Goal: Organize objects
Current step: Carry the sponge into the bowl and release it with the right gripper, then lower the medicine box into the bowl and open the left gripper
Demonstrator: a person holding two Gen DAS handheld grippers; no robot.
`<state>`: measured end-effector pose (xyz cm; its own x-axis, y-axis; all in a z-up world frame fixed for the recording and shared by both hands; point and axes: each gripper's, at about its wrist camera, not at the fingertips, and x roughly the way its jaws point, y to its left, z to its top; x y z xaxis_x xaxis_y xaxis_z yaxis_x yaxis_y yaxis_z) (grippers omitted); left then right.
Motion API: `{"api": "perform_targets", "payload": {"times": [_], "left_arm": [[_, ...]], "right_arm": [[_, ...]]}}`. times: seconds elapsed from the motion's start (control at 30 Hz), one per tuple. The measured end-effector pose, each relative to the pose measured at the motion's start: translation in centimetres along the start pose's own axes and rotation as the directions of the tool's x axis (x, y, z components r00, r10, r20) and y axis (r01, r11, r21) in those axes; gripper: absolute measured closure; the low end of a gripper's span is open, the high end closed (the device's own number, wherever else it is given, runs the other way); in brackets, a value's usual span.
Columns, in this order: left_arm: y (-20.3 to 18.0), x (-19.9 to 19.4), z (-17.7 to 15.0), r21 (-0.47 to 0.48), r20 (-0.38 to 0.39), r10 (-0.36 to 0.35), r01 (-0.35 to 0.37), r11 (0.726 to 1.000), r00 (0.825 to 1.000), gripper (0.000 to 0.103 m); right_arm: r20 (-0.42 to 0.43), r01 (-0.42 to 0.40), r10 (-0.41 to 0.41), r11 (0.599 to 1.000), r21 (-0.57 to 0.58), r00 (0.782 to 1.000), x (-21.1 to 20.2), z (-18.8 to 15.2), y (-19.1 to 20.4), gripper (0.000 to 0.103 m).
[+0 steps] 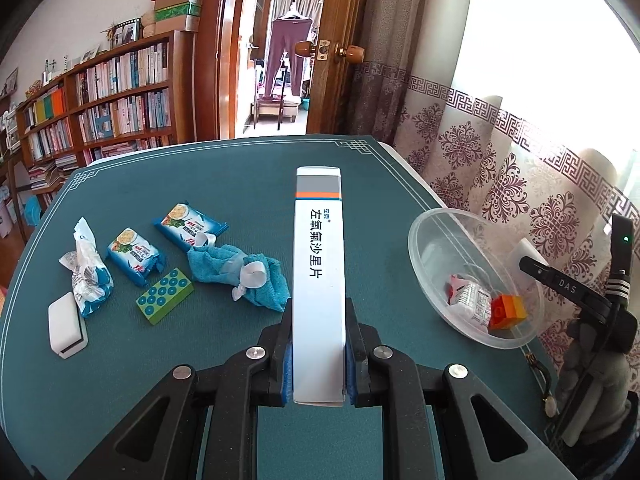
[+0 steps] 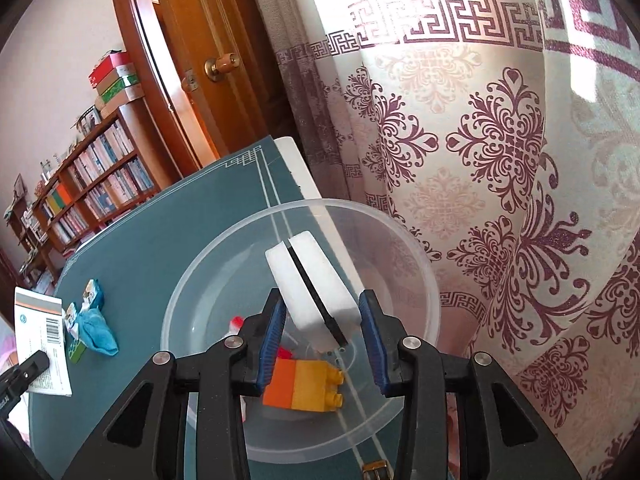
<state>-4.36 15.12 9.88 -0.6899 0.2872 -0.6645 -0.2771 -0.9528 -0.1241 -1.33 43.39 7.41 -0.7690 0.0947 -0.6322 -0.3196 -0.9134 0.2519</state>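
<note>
Teal mat (image 1: 224,184) with a pale line border covers the table; bookshelf (image 1: 100,108) behind at left, patterned curtain (image 2: 480,152) at right, wooden door (image 1: 340,60) ajar.

Left gripper (image 1: 319,344): jaws narrow, clamped on a white medicine box (image 1: 319,260). Box stands on edge between the blue pads, its long axis running away from the camera, printed narrow face up, far end with grey and orange bands jutting well past the fingertips.

Right gripper (image 2: 323,336): jaws partly apart over the clear bowl (image 2: 420,280). White eraser (image 2: 316,284) with a black stripe sits tilted in the gap between the pads. Left pad looks clear of it; contact on the right side I cannot tell.

Bowl contents: orange-yellow brick (image 2: 304,386) on the bottom, just under the jaws; a small red-and-white packet (image 1: 468,296) beside it.

On the mat at left: two blue snack packs (image 1: 134,256), a crumpled wrapper (image 1: 86,268), green studded brick (image 1: 164,295), blue cloth (image 1: 224,268) with a white twist on it, a second white eraser (image 1: 66,326). All well apart from the bowl.
</note>
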Motion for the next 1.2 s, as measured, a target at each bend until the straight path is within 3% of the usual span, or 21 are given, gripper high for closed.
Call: {"api": "perform_targets", "payload": {"times": [0.07, 0.13, 0.37, 0.7, 0.9, 1.2], "left_arm": [[-0.8, 0.2, 0.2, 0.016, -0.002, -0.011, 0.011, 1.000, 1.000, 0.083], [-1.6, 0.6, 0.6, 0.030, -0.005, -0.027, 0.027, 0.999, 1.000, 0.083], [-5.4, 2.5, 2.1, 0.075, -0.023, -0.129, 0.130, 0.989, 0.991, 0.083], [-10.1, 7.4, 3.7, 0.121, -0.108, -0.295, 0.307, 0.944, 0.949, 0.083], [-12.1, 9.8, 4.3, 0.156, -0.129, -0.334, 0.352, 0.923, 0.934, 0.083], [-13.0, 12.4, 4.7, 0.179, -0.158, -0.332, 0.358, 0.916, 0.930, 0.083]], "right_arm": [[0.008, 0.023, -0.023, 1.000, 0.004, 1.000, 0.3, 0.1, -0.5, 0.059], [0.024, 0.039, -0.039, 0.999, 0.005, 0.999, 0.2, 0.0, -0.9, 0.045], [0.085, 0.088, -0.083, 0.995, -0.046, 0.993, -0.8, -0.3, -0.4, 0.045], [0.139, 0.105, -0.091, 0.990, -0.093, 0.986, -2.0, -1.1, 1.0, 0.044], [0.128, 0.099, -0.090, 0.993, -0.063, 0.988, -1.7, -0.9, 0.2, 0.044], [0.115, 0.091, -0.085, 0.995, -0.050, 0.990, -1.2, -0.8, -0.2, 0.044]]}}
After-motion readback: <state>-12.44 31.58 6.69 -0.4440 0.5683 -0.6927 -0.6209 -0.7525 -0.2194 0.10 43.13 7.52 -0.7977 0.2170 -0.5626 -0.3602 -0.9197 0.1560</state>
